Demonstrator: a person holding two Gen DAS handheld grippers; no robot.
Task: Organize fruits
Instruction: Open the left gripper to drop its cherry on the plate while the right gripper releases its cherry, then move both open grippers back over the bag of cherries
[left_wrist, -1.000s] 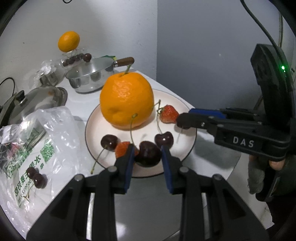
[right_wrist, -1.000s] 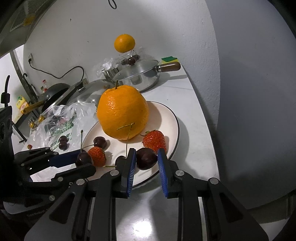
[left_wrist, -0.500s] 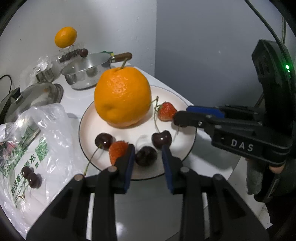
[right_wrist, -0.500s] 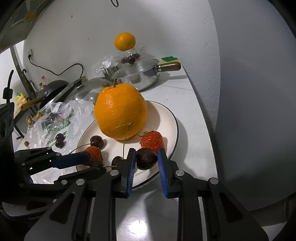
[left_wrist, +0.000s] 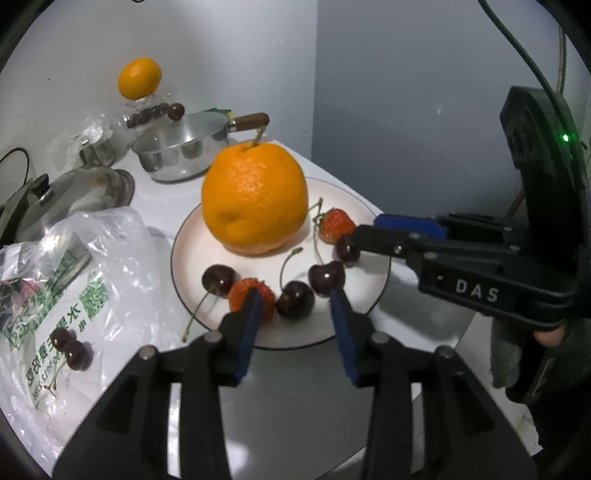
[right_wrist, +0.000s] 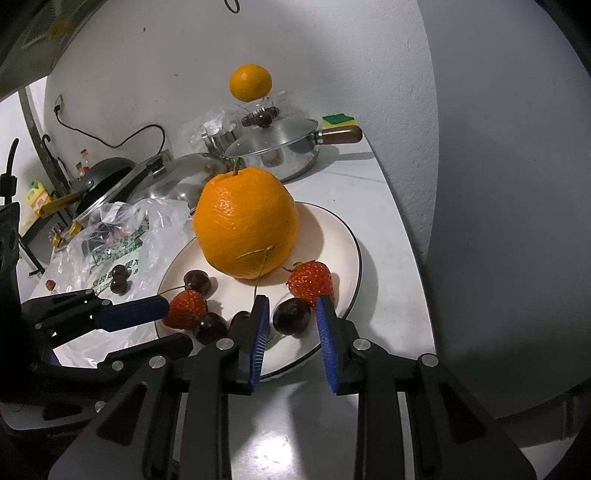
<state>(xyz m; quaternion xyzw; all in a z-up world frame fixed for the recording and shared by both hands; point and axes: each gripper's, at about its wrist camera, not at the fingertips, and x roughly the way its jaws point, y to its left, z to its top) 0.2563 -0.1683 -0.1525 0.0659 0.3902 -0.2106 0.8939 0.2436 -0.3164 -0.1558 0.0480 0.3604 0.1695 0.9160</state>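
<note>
A white plate holds a large orange, two strawberries and several dark cherries. My left gripper is open over the plate's near rim, with a cherry lying on the plate between its fingers. My right gripper is open too, and a cherry rests on the plate between its blue pads. The right gripper also shows in the left wrist view, reaching in from the right.
A plastic bag with two loose cherries lies left of the plate. Behind stand a steel pan with a wooden handle, a pot lid and a small orange on a glass container. The counter edge runs close on the right.
Both grippers have opened and let go of their cherries, which now lie on the plate. The left gripper has drawn back slightly.
</note>
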